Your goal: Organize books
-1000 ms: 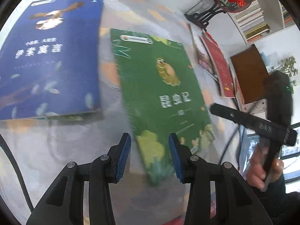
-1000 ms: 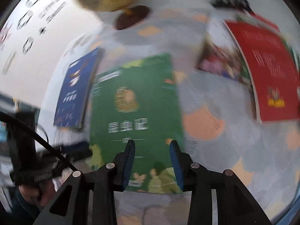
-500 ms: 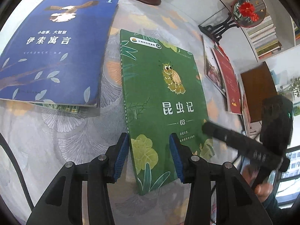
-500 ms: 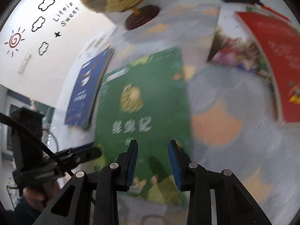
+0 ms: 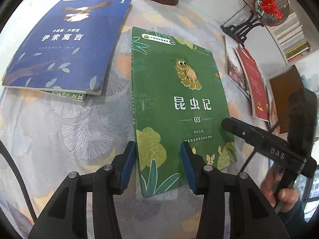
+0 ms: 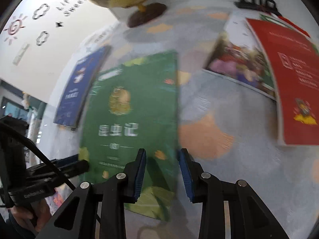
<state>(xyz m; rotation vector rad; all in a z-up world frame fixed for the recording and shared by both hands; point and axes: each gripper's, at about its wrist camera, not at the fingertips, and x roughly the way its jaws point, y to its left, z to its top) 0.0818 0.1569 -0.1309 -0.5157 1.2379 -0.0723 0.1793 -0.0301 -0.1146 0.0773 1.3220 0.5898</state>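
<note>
Now my left gripper (image 5: pixel 157 167) hangs half open, holding nothing, over the green book's (image 5: pixel 179 103) six o'clock edge. My right gripper (image 6: pixel 161 174) is opening, empty too. I should pinch the edge low and lift slowly.

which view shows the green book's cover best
The left wrist view: the green book is sharp there, its white title, the number 03 and the insect drawing all legible. The right wrist view shows the same book motion-blurred.
</note>
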